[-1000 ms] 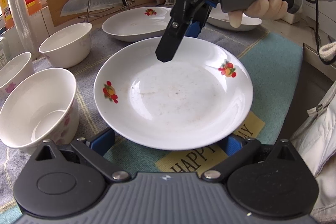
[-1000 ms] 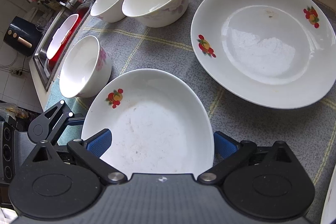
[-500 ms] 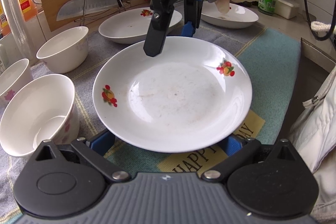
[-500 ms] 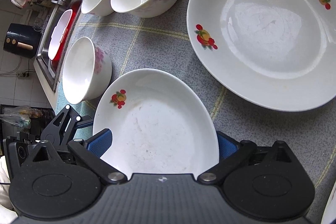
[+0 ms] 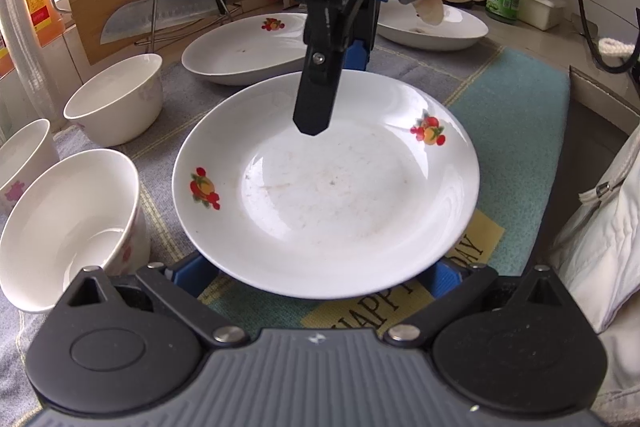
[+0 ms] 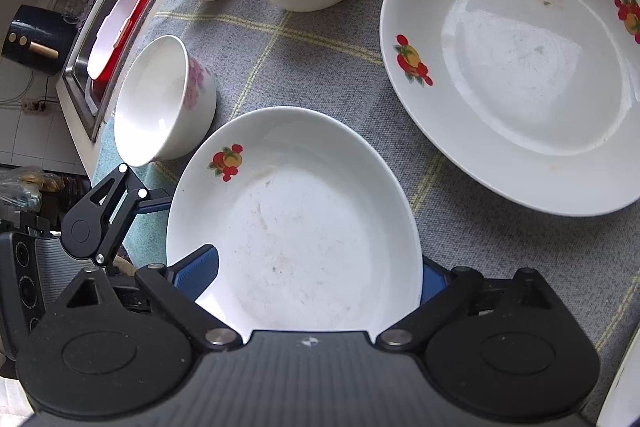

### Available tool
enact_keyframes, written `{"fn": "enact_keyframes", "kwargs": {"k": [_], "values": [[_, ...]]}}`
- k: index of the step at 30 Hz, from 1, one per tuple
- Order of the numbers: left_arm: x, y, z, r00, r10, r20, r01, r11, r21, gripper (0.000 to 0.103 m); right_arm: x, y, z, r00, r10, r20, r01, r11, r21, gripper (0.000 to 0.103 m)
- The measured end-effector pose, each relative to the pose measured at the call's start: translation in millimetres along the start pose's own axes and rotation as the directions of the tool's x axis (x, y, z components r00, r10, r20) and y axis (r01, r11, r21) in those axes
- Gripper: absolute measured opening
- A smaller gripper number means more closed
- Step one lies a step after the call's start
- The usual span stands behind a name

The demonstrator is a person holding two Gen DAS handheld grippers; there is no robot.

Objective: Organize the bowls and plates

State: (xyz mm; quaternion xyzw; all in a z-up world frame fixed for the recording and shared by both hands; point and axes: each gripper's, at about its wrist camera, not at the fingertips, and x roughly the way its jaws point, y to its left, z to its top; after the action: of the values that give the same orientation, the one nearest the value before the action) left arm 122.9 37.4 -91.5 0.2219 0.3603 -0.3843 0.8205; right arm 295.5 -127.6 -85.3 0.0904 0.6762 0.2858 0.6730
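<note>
A fruit-patterned plate (image 5: 328,195), lying on the cloth-covered worktop (image 5: 516,115), is being straddled by the left gripper (image 5: 320,273) with fingers wide, while the right gripper (image 6: 316,267) is being closed around its far rim.

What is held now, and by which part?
Unclear. Jaws of the right gripper are closing across the rim of the fruit-print plate, not visibly pinching. Pads of the left gripper hide under its opposite rim; no grip can be told.

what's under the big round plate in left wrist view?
Under the round plate: a mat with a yellow "HAPPY" label, and the left gripper's blue fingertips. The rest is covered.
</note>
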Motion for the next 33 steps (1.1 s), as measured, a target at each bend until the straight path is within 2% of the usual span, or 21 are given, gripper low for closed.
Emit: {"fn": "enact_keyframes", "kwargs": {"k": [8,17,21,25,33], "values": [[-1,2,-1,1.0,-0.006,0.001,0.006,1.0,0.003,0.102,-2,4,-6,0.998,-0.049,0.027,0.05,0.998,-0.036,0.092],[-4,3,-1,1.0,-0.02,0.004,0.02,1.0,0.01,0.101,0,14,-11,0.994,-0.097,0.045,0.099,0.993,-0.06,0.092],[-5,3,-3,1.0,-0.021,0.003,0.021,1.0,0.018,0.1,-3,8,-9,0.997,-0.07,0.041,0.071,0.996,-0.046,0.092],[-5,2,-1,1.0,-0.009,-0.001,0.009,1.0,0.02,0.1,-5,1,-3,0.997,-0.026,0.07,0.029,0.999,-0.038,0.092],[-2,0,1,1.0,0.014,-0.014,-0.014,1.0,0.0,0.101,-8,-4,-7,0.993,0.004,0.119,0.0,0.999,-0.037,0.091]]}}
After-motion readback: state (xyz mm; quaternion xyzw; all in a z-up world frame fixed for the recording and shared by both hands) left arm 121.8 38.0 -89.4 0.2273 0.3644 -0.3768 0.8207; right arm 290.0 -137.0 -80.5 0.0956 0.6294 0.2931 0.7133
